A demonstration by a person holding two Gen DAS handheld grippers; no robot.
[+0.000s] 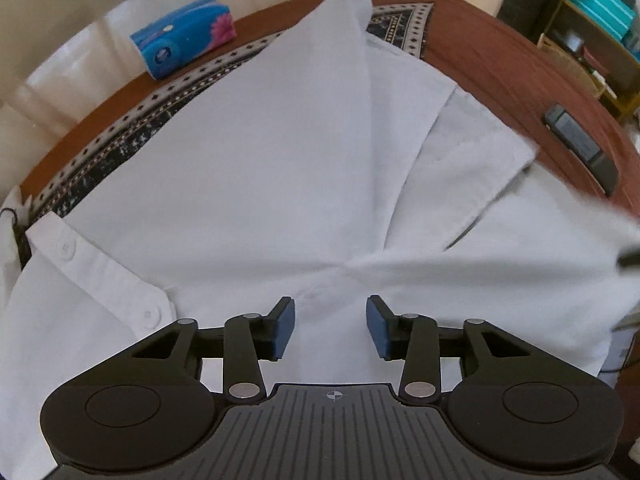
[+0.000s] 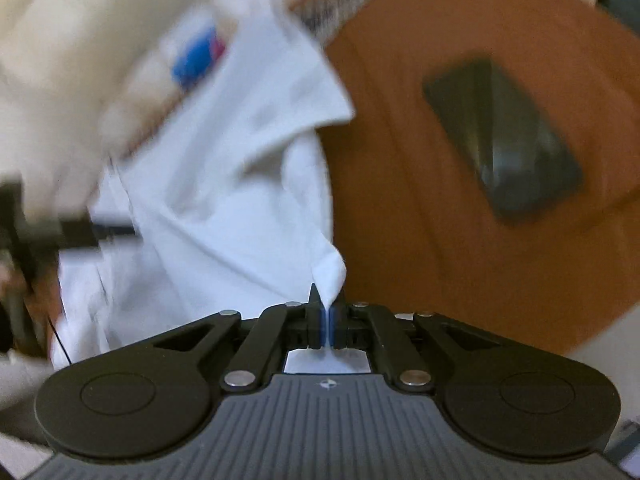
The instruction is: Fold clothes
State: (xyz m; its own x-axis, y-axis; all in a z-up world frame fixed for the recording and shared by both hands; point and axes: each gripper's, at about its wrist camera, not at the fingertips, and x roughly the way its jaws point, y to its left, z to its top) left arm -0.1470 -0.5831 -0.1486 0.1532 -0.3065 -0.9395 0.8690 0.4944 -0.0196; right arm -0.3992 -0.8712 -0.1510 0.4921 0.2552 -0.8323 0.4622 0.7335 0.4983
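Right gripper (image 2: 328, 322) has its jaws pinched together on a corner of the white shirt (image 2: 224, 168), the cloth trailing up and left from them. Left gripper (image 1: 331, 326) hovers with jaws wide apart, nothing between, shirt spread directly under and ahead; beyond lie the patterned mat (image 1: 120, 148), tissue pack (image 1: 184, 36) and phone (image 2: 504, 136)

home | round wooden table (image 1: 480, 52) | patterned runner (image 1: 120, 152) | tissue pack (image 1: 184, 36) | storage shelves (image 1: 600, 20)
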